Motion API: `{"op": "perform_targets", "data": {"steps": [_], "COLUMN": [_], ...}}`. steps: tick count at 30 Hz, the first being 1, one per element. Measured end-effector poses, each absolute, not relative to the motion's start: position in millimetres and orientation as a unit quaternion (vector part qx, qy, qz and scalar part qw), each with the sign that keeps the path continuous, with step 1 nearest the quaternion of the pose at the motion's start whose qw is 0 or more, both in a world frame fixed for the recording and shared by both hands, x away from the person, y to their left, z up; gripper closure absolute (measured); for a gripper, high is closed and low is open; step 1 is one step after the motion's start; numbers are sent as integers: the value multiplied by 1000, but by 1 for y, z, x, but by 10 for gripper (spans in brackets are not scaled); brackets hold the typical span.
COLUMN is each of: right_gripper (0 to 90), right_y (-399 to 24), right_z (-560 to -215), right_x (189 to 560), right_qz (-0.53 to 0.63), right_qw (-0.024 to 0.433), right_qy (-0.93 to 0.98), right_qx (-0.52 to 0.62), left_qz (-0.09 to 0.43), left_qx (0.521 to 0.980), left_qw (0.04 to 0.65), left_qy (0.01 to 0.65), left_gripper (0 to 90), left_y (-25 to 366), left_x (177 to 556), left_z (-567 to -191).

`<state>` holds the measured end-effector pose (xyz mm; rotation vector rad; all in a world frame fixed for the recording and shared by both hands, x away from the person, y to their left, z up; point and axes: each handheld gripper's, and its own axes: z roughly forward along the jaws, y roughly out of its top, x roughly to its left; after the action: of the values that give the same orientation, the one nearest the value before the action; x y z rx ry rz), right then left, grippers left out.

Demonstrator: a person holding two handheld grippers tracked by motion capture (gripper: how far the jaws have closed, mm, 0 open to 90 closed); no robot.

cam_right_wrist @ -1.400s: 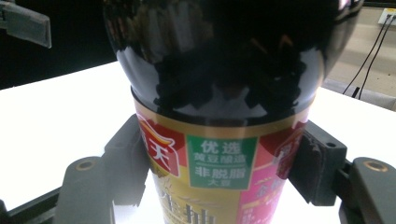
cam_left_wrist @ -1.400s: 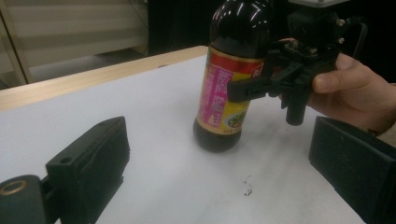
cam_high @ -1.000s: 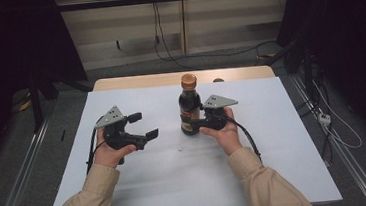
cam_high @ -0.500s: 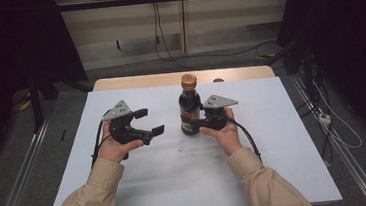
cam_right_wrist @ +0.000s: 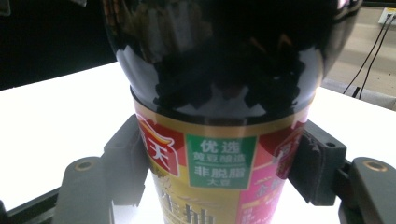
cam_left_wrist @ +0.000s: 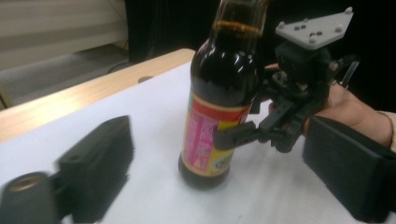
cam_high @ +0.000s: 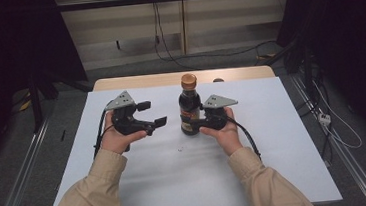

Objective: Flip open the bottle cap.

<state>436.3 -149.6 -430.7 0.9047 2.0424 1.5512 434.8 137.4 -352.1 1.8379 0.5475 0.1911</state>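
Table (cam_high: 286,164) — bottle's (cam_high: 190,107) cap cut off above.

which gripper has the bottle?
The right gripper: its jaws clamp the dark sauce bottle at the label. The left gripper is open, beside it, holding nothing.

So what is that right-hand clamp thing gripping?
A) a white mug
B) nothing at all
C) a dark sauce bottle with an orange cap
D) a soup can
C: the right gripper has its jaws pressed on both sides of the label of the upright dark sauce bottle, seen close in the right gripper view.
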Motion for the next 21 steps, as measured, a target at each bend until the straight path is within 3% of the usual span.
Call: {"op": "perform_targets", "data": {"steps": [7,11,14,21], "right_gripper": [308,307,307,308], "right_y": [-149,-149,-149,-149], "right_z": [-430,-430,-430,-430], "right_x": [435,436,436,436], "right_qz": [556,555,555,555], "right_qw": [209,210,210,210], "right_qy": [735,735,735,735], "right_qx": [327,327,328,327], "left_qz": [93,99,105,99], "left_qx": [795,794,796,787], "left_qw": [565,565,562,572], "left_qy": [200,202,197,208], "left_gripper": [297,326,401,448], "left_y": [126,120,117,116], "left_x": [441,444,447,457], "left_z": [-336,-327,-324,-319]}}
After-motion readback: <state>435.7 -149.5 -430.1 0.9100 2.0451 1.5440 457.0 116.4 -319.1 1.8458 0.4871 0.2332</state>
